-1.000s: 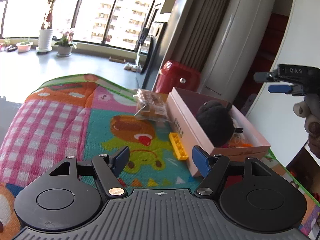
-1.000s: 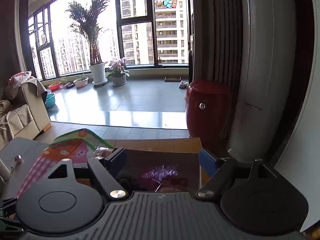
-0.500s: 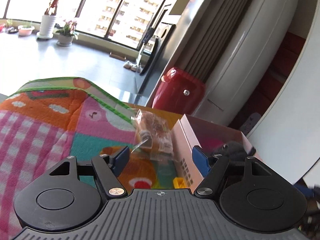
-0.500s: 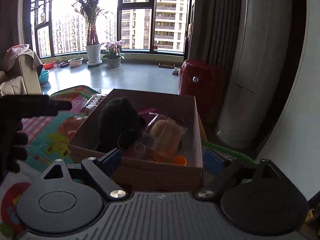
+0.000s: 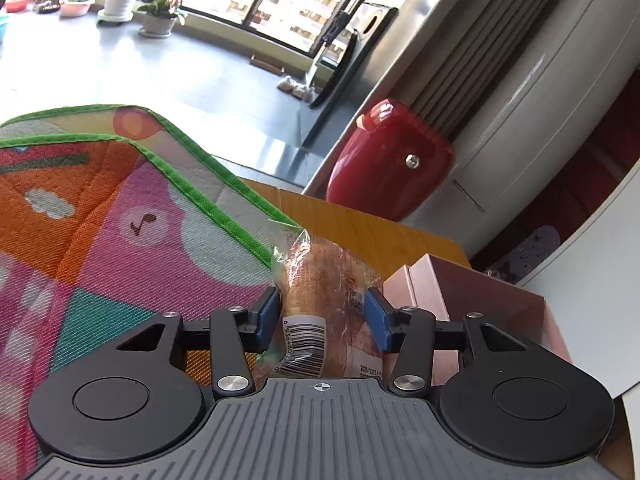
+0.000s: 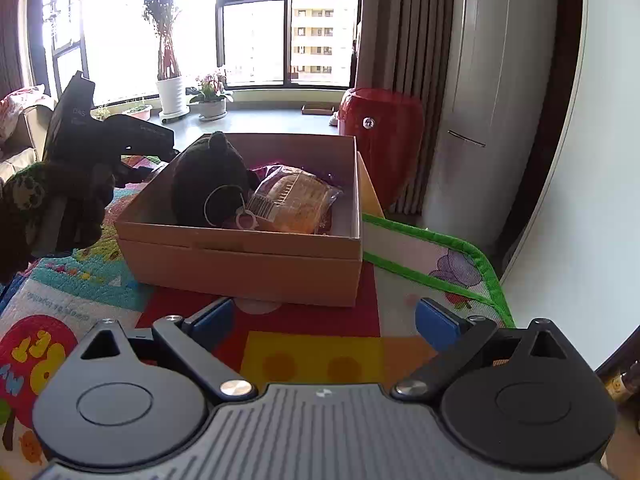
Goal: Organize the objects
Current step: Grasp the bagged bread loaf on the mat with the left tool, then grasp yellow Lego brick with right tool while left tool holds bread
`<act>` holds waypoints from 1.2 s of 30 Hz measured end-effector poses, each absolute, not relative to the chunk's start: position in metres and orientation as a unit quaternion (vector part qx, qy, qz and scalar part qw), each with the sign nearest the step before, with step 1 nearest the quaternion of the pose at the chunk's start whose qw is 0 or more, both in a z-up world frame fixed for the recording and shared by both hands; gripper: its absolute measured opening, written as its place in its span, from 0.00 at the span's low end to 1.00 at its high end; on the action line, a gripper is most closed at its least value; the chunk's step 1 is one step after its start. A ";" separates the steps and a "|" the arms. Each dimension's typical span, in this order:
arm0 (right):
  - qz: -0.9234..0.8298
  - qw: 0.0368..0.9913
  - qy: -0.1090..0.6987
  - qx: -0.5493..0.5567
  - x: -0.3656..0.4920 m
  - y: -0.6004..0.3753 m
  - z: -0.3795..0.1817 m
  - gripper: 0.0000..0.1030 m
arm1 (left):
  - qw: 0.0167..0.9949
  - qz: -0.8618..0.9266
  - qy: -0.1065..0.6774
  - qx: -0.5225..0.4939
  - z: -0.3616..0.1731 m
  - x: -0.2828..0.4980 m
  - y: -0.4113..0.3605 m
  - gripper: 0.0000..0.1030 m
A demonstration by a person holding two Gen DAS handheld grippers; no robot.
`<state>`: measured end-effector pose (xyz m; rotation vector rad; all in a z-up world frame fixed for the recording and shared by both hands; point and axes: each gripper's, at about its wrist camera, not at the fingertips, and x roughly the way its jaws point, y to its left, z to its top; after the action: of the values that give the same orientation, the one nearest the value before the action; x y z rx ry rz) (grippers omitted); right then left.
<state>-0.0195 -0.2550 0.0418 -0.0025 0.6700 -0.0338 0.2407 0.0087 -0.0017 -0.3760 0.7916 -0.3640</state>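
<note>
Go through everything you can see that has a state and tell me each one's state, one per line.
left gripper: fingers around bread packet, contact unclear
bread packet: sealed, lying on mat beside box
right gripper: open, empty
box: open, no lid on
black plush toy: in box

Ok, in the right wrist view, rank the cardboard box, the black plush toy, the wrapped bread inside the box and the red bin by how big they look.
1. cardboard box
2. red bin, though it stands farther back, so it is likely bigger than it looks
3. black plush toy and wrapped bread: look close in size, not ranked

Sunlit windows (image 6: 256,32), potted plants (image 6: 170,92) on grey floor (image 5: 160,68), red bin (image 6: 380,136) beside curtain (image 6: 404,40).
</note>
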 end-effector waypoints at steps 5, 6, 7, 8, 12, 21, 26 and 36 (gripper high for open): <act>-0.011 0.942 0.336 0.008 -0.020 -0.253 0.033 0.94 | 0.902 -0.180 0.377 -0.106 0.008 0.214 -0.002 0.46; -0.010 0.941 0.338 0.007 -0.020 -0.252 0.031 0.94 | 0.904 -0.182 0.375 -0.092 0.010 0.209 -0.005 0.45; -0.009 0.941 0.339 0.008 -0.020 -0.250 0.030 0.94 | 0.906 -0.185 0.373 -0.080 0.011 0.203 -0.007 0.44; -0.007 0.940 0.341 0.008 -0.021 -0.249 0.028 0.94 | 0.905 -0.191 0.373 -0.073 0.013 0.199 -0.009 0.42; -0.002 0.939 0.345 0.006 -0.023 -0.242 0.024 0.94 | 0.898 -0.224 0.375 -0.048 0.015 0.181 -0.016 0.41; 0.034 0.936 0.350 -0.010 -0.037 -0.224 0.028 0.94 | 0.871 -0.285 0.398 -0.039 0.016 0.095 0.018 0.40; 0.134 0.920 0.369 -0.017 -0.039 -0.183 0.028 0.94 | 0.877 -0.251 0.399 -0.093 0.013 0.051 0.060 0.39; 0.293 0.873 0.374 -0.107 -0.030 -0.067 0.014 0.94 | 0.907 -0.126 0.370 -0.153 0.018 0.038 0.118 0.38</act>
<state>-0.0298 -0.0671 0.0144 -0.2241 0.7821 0.6129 0.0382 0.1176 0.0176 -0.3163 0.7644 -0.2596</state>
